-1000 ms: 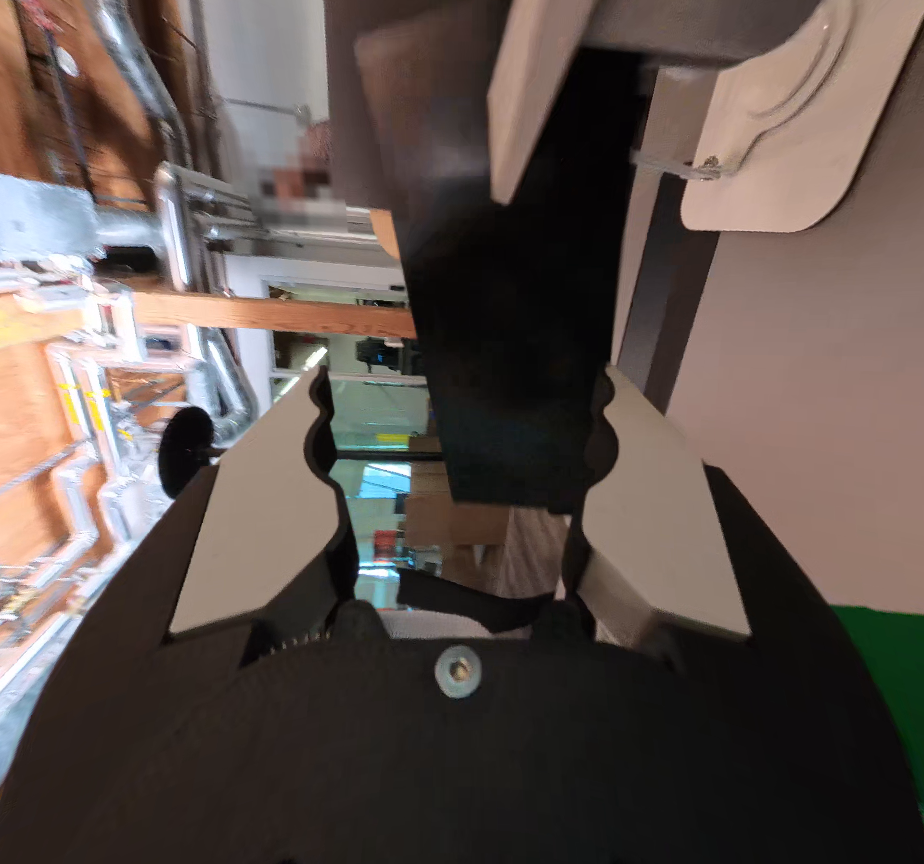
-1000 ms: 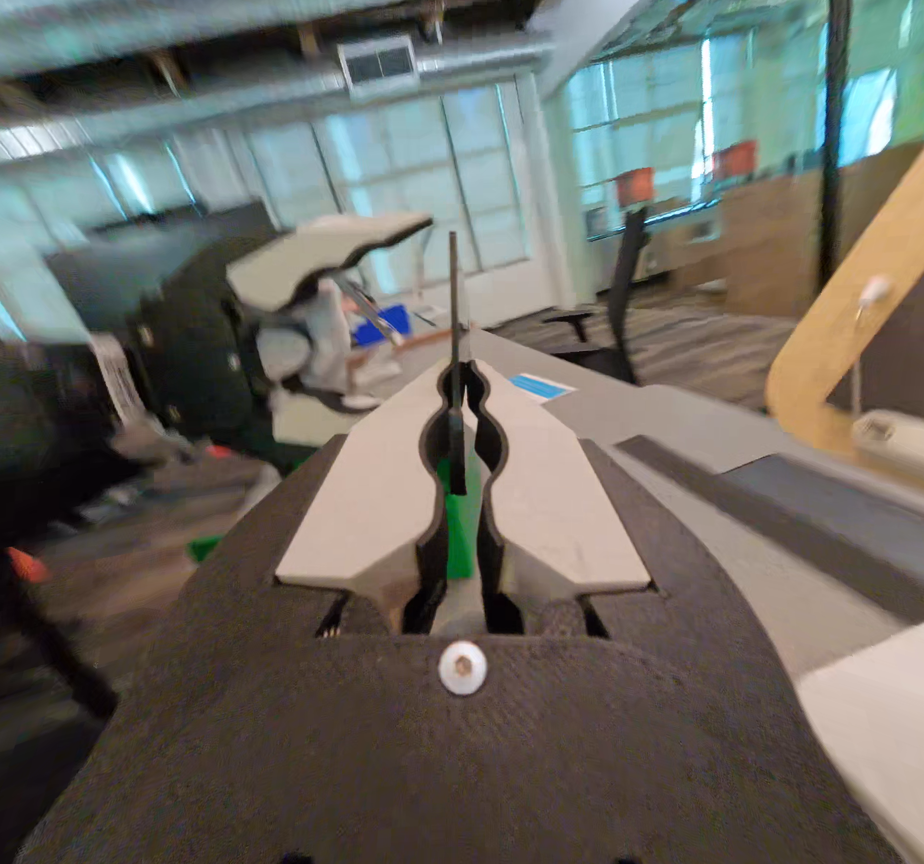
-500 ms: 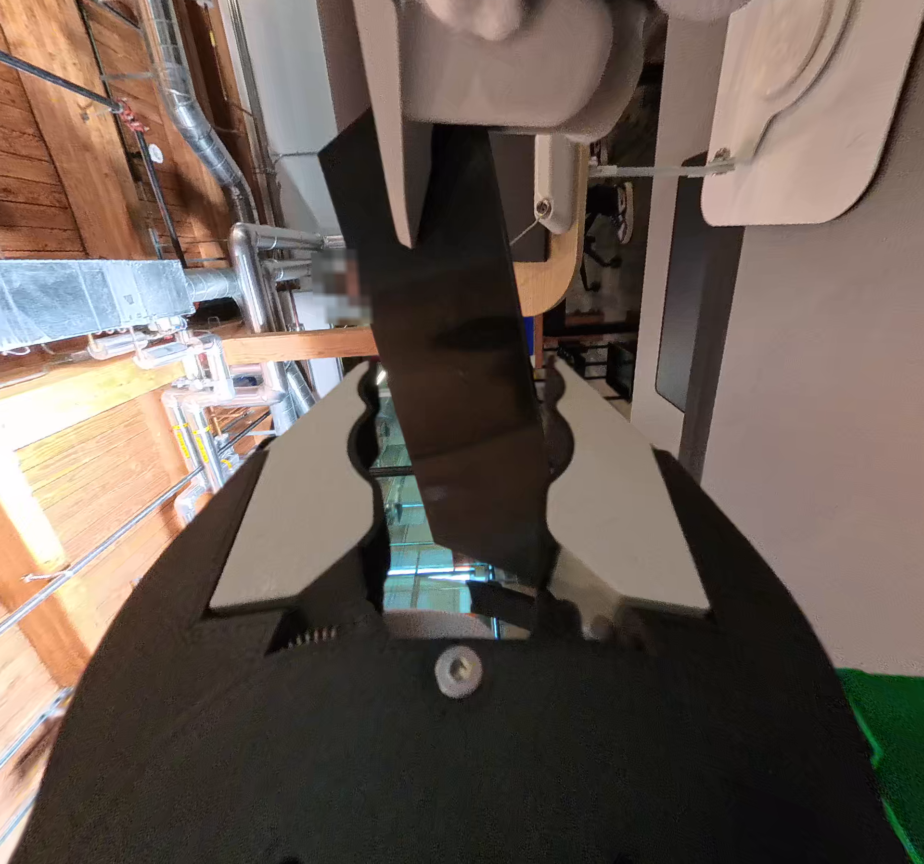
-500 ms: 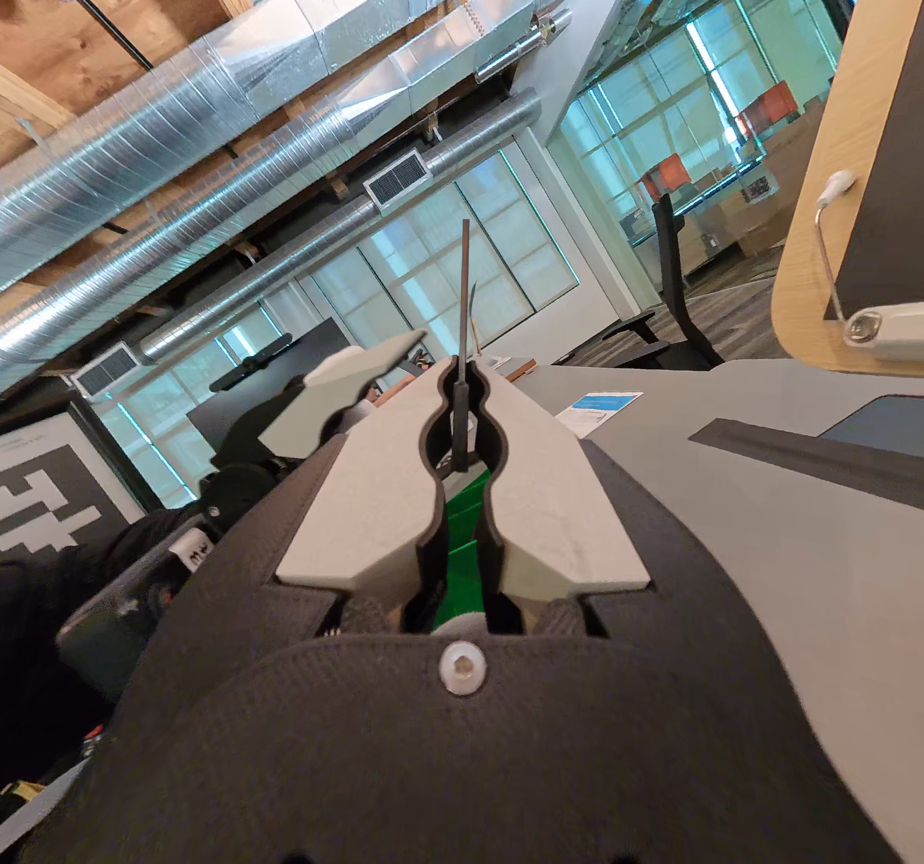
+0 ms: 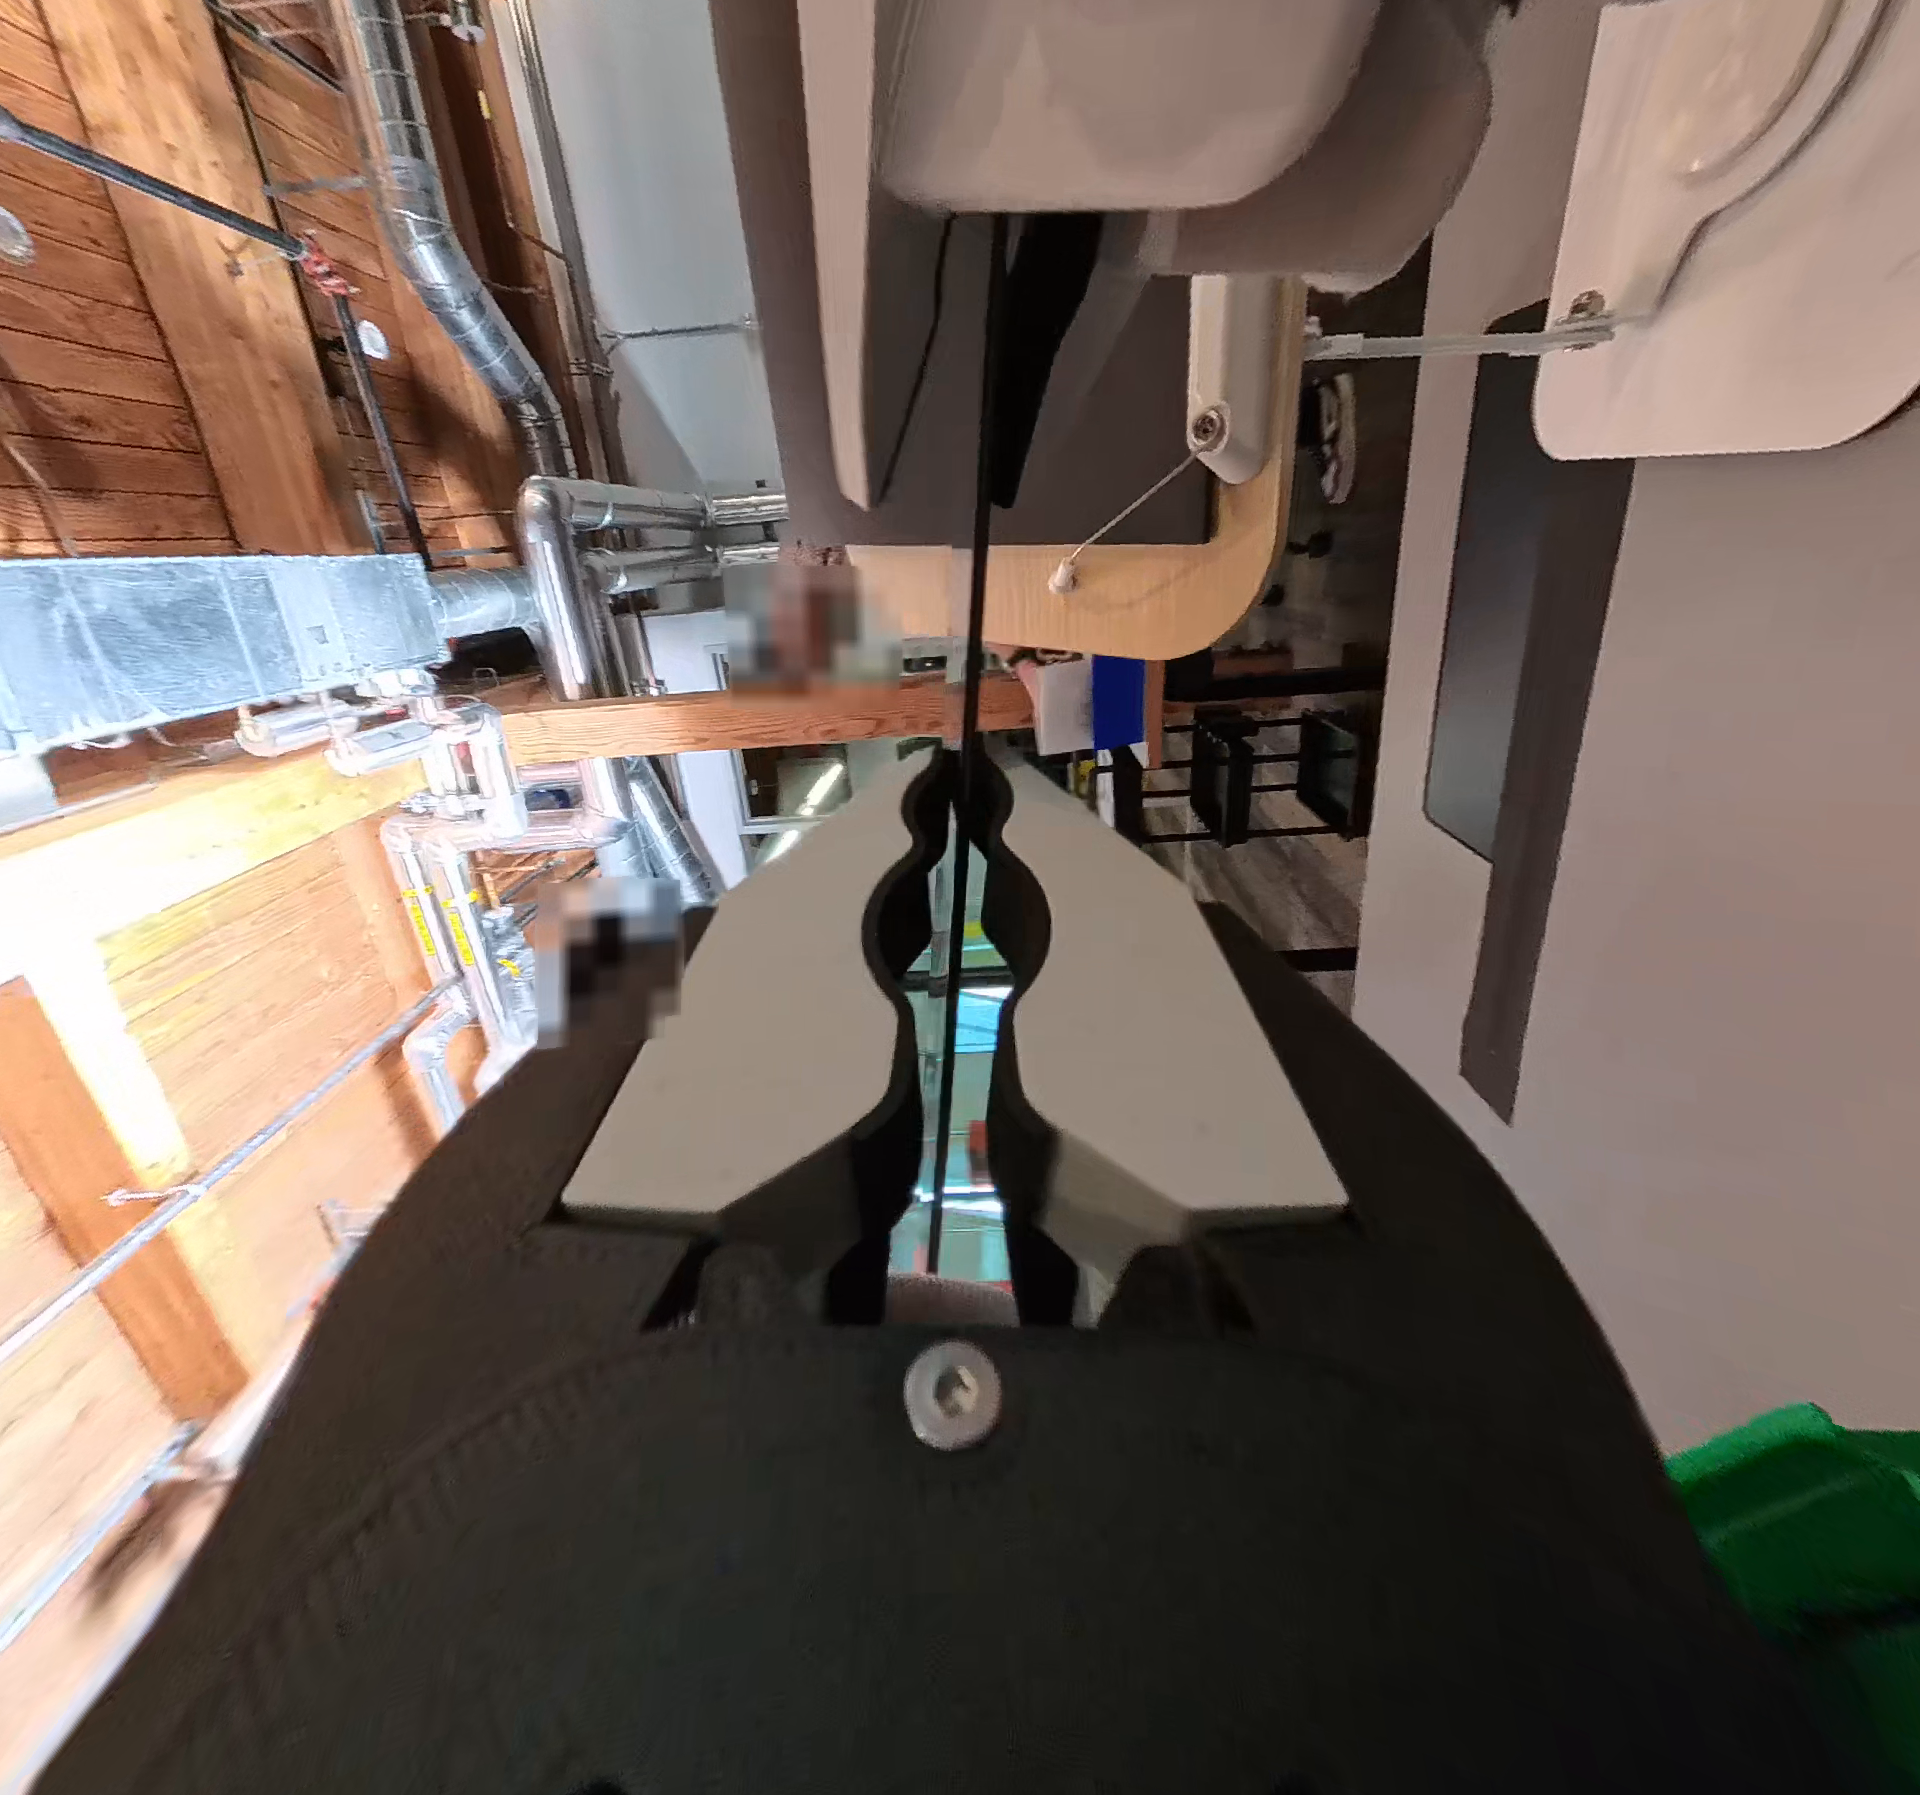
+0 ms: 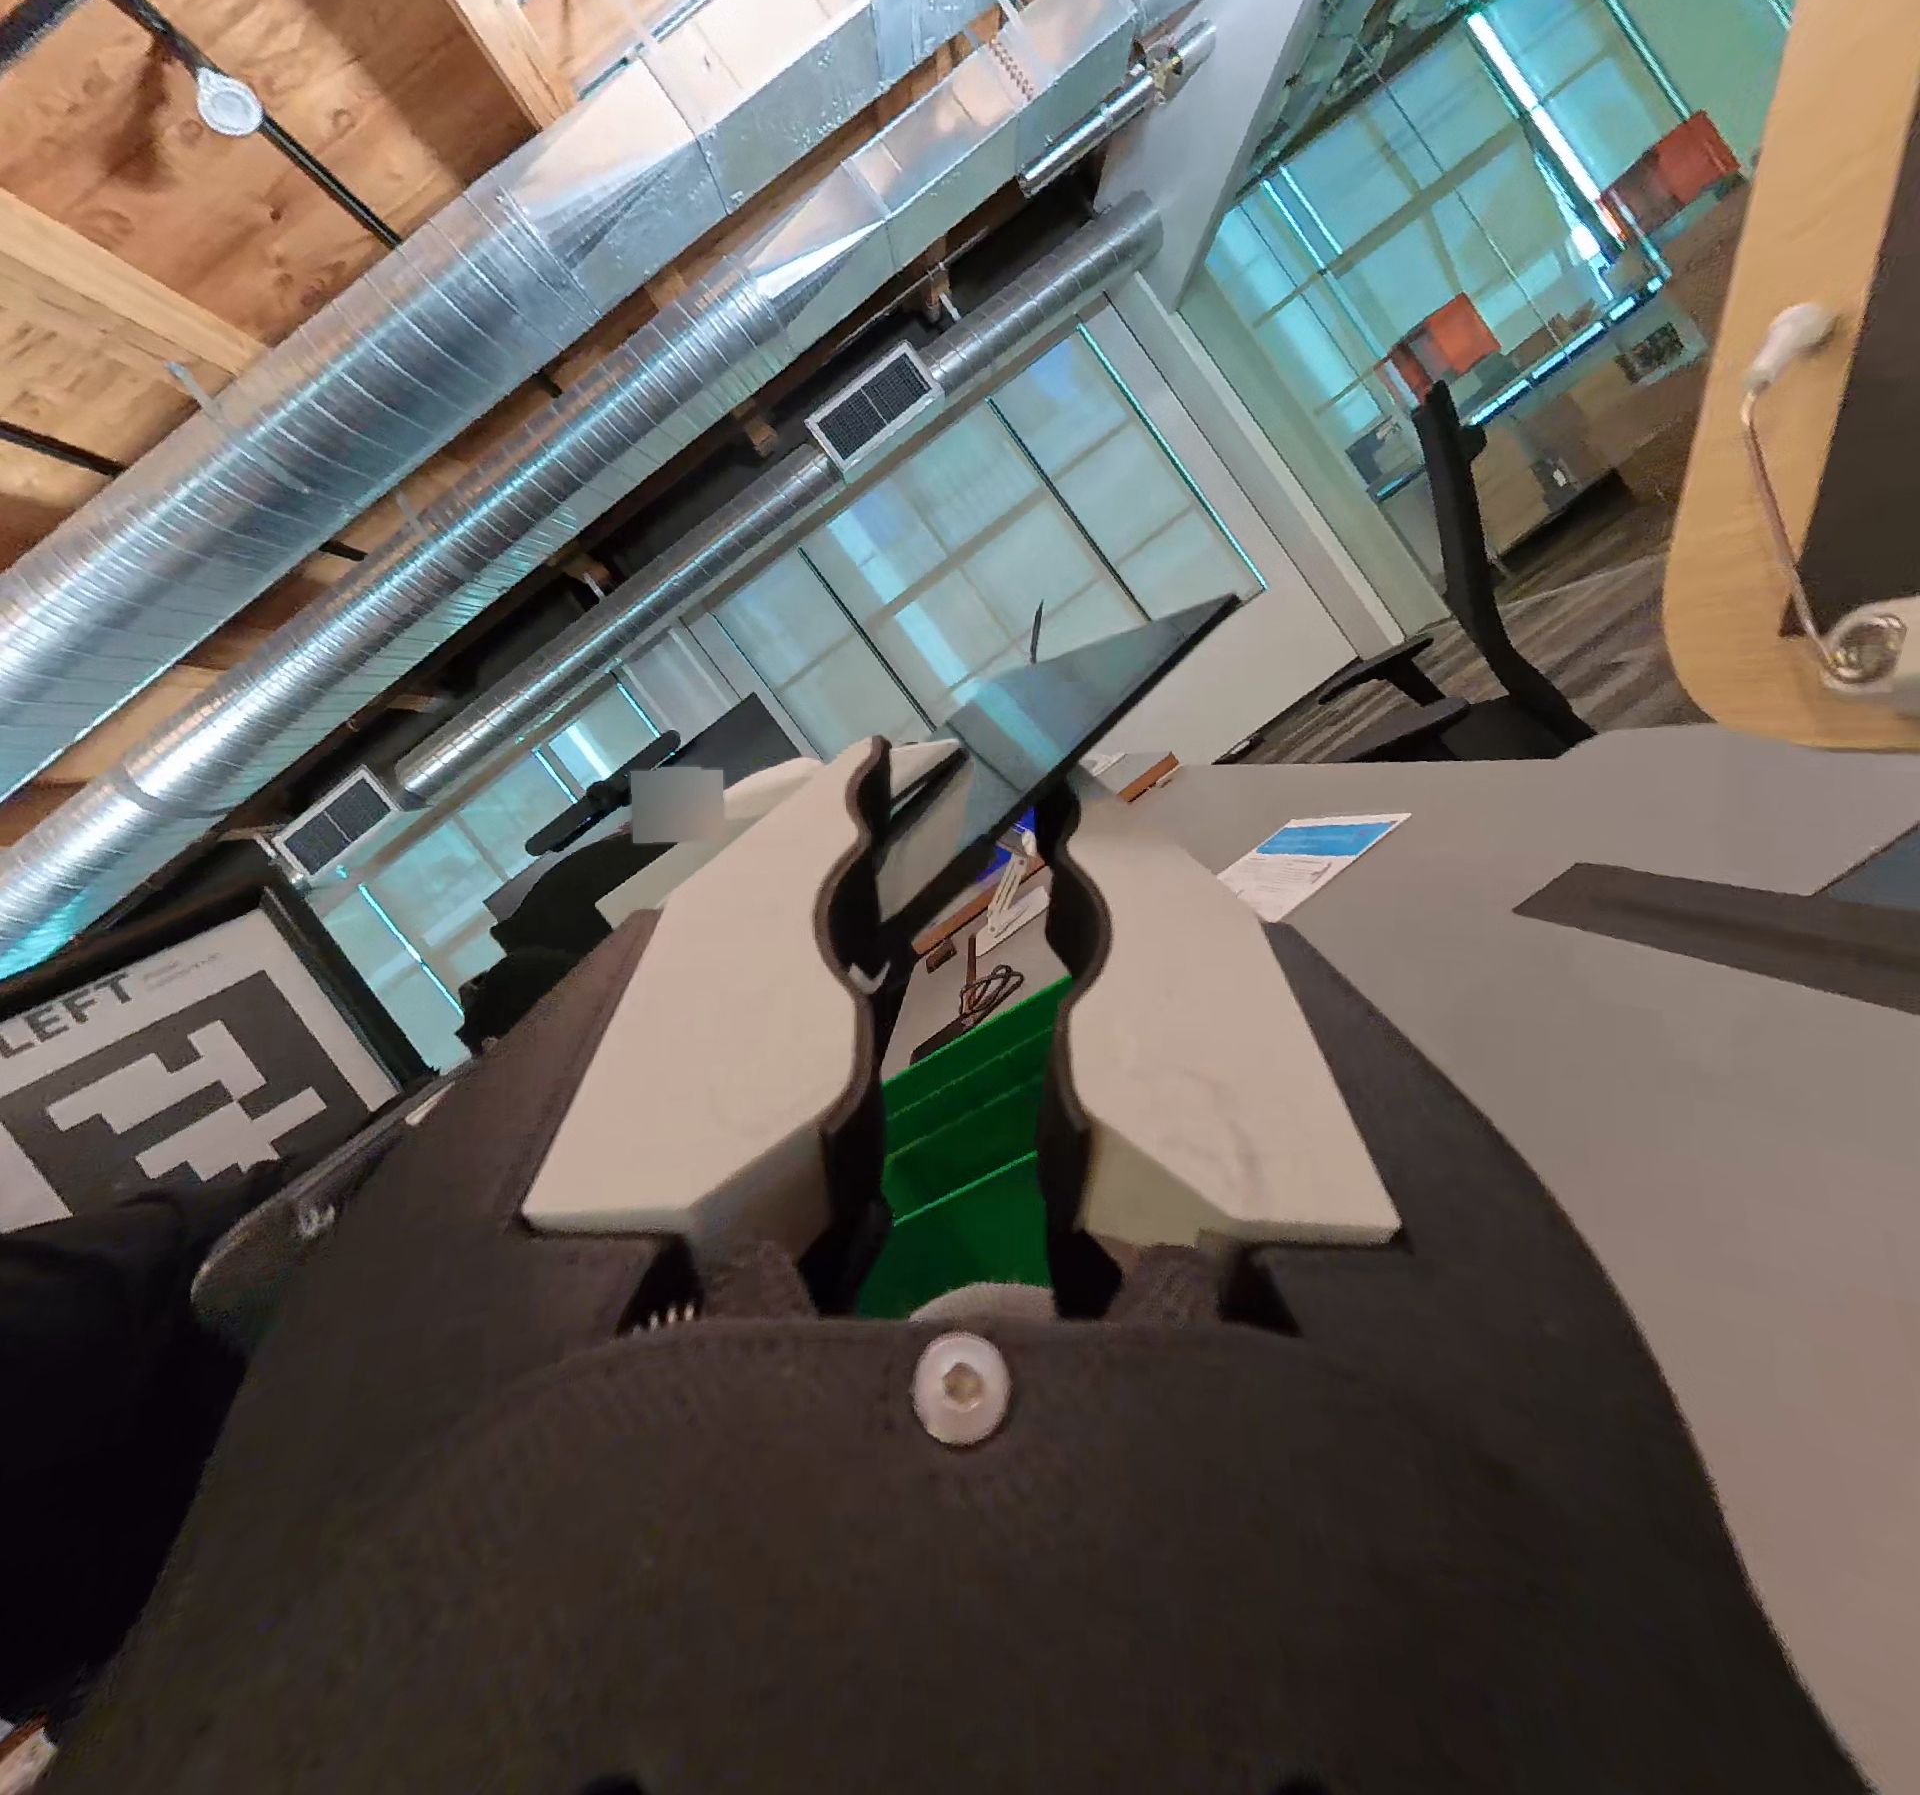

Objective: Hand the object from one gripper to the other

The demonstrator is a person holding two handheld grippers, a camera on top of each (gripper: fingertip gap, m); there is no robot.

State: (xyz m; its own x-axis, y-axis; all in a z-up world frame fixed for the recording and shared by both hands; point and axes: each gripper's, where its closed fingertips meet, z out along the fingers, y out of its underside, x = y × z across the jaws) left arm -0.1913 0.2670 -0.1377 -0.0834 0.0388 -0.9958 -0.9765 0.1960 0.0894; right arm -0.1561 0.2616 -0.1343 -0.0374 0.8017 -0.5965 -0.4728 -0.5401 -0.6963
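The left gripper is clamped on a thin black plate, seen edge-on running straight between its fingertips, so it seems to have taken the weight. Above it the right gripper has its jaws parted; the plate's corner sits between its fingers, touching the left finger at most, which suggests it has let go. A green bin waits below on the grey tabletop.
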